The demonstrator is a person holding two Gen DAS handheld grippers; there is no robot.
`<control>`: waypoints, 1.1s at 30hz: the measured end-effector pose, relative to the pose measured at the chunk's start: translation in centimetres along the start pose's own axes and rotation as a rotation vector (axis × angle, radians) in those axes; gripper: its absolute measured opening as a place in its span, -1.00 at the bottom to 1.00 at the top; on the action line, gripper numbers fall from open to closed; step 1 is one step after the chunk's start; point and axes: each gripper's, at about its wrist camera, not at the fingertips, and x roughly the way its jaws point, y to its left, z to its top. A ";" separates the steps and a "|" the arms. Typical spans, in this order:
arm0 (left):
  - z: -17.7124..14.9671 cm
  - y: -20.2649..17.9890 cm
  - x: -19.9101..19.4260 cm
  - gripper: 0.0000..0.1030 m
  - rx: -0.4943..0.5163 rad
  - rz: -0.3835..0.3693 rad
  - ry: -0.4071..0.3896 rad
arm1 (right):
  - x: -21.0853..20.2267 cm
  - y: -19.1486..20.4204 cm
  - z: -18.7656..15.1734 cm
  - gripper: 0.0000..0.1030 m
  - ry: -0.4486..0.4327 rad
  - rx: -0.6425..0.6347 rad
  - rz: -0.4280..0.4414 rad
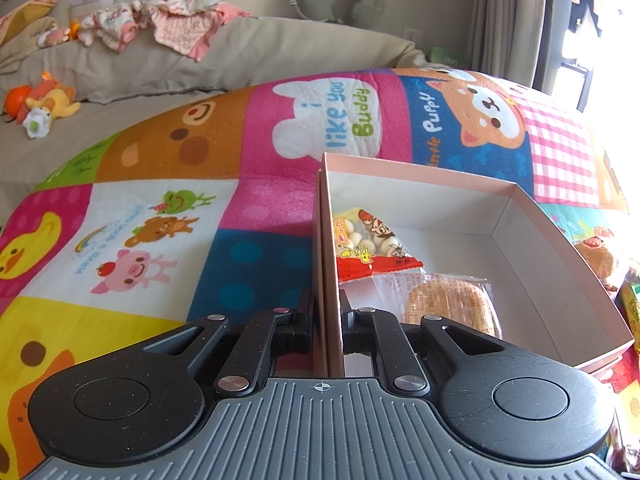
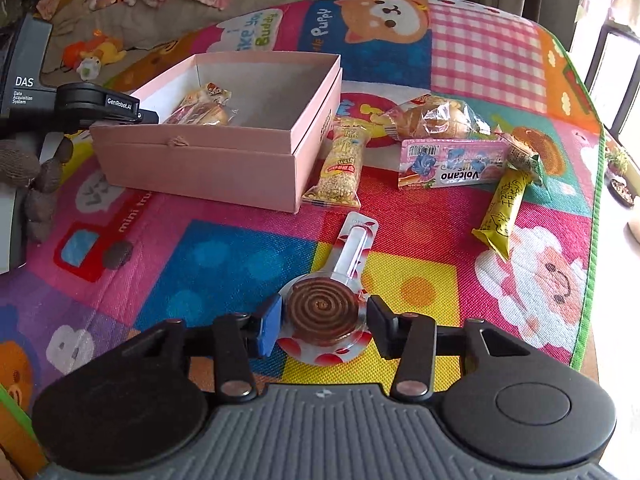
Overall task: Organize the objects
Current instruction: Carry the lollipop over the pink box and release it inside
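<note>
Clamping the near left wall of the pink box (image 1: 420, 178), the left gripper (image 1: 327, 320) holds it on the play mat (image 1: 256, 208), two wrapped snacks (image 1: 372, 244) inside. Near on the mat, the right gripper (image 2: 322, 322) straddles the spiral lollipop (image 2: 322, 308); its fingers (image 2: 270, 322) stand apart, not visibly pressing it. Other snack packets (image 2: 452, 164) lie right of the box.

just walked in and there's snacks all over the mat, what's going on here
A person with a gripper in each hand is sorting packaged snacks into an open pink cardboard box on a colourful play mat. The left gripper is shut on the box's side wall. The right gripper straddles a wrapped brown spiral lollipop; a gap still shows at its right finger. Two snack packets already lie in the box; several more remain on the mat.
</note>
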 end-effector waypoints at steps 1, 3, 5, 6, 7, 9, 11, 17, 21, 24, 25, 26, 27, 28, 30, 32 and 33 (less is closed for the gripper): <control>0.0 0.0 0.0 -0.77 -0.001 0.000 0.003 | -0.4 0.1 -0.2 -0.12 0.009 -0.002 0.000; 0.0 0.0 0.1 -0.77 -0.002 0.000 0.007 | -1.2 0.3 -0.6 -0.12 0.019 -0.005 0.012; -0.1 -0.1 0.1 -0.77 -0.001 0.000 0.007 | -2.3 0.5 -0.7 -0.12 0.022 -0.003 0.026; -0.1 -0.1 0.1 -0.77 -0.002 0.000 0.007 | -2.9 0.5 -0.7 -0.12 0.018 -0.004 0.030; -0.1 -0.1 0.1 -0.77 -0.002 -0.001 0.007 | -3.6 0.6 -0.6 -0.12 0.009 -0.005 0.033; -0.1 -0.1 0.1 -0.77 -0.003 -0.001 0.007 | -5.2 0.7 -0.1 -0.12 -0.017 -0.003 0.043; -0.1 -0.1 0.1 -0.77 -0.003 -0.002 0.005 | -6.9 0.8 0.6 -0.12 -0.054 0.002 0.053; -0.1 -0.1 0.1 -0.77 -0.004 -0.002 0.005 | -10.1 1.5 3.2 -0.12 -0.101 -0.003 0.166; -0.1 -0.1 0.1 -0.77 -0.003 -0.001 0.005 | -9.8 2.8 4.1 -0.12 -0.099 -0.040 0.186; -0.1 0.0 0.1 -0.77 -0.004 -0.002 0.004 | -8.8 3.9 5.5 -0.12 -0.128 -0.076 0.175; -0.1 0.0 0.1 -0.77 -0.004 -0.002 0.004 | -8.3 4.2 6.1 -0.12 -0.145 -0.097 0.170; -0.1 -0.1 0.1 -0.77 -0.004 -0.003 0.005 | -7.8 4.6 6.9 -0.12 -0.155 -0.111 0.165; -0.1 0.0 0.1 -0.77 -0.003 -0.002 0.004 | -7.1 4.8 7.8 -0.11 -0.160 -0.121 0.162; -0.1 0.0 0.1 -0.77 -0.004 -0.002 0.004 | -6.3 5.0 8.9 -0.11 -0.166 -0.130 0.155; -0.1 -0.1 0.1 -0.77 -0.003 -0.001 0.004 | -4.5 5.4 11.0 -0.12 -0.178 -0.155 0.132; -0.1 0.0 0.1 -0.77 -0.003 -0.001 0.004 | -2.5 5.9 13.3 -0.11 -0.186 -0.193 0.101; -0.1 0.0 0.1 -0.77 -0.003 -0.002 0.004 | -1.4 6.2 14.4 -0.11 -0.194 -0.216 0.087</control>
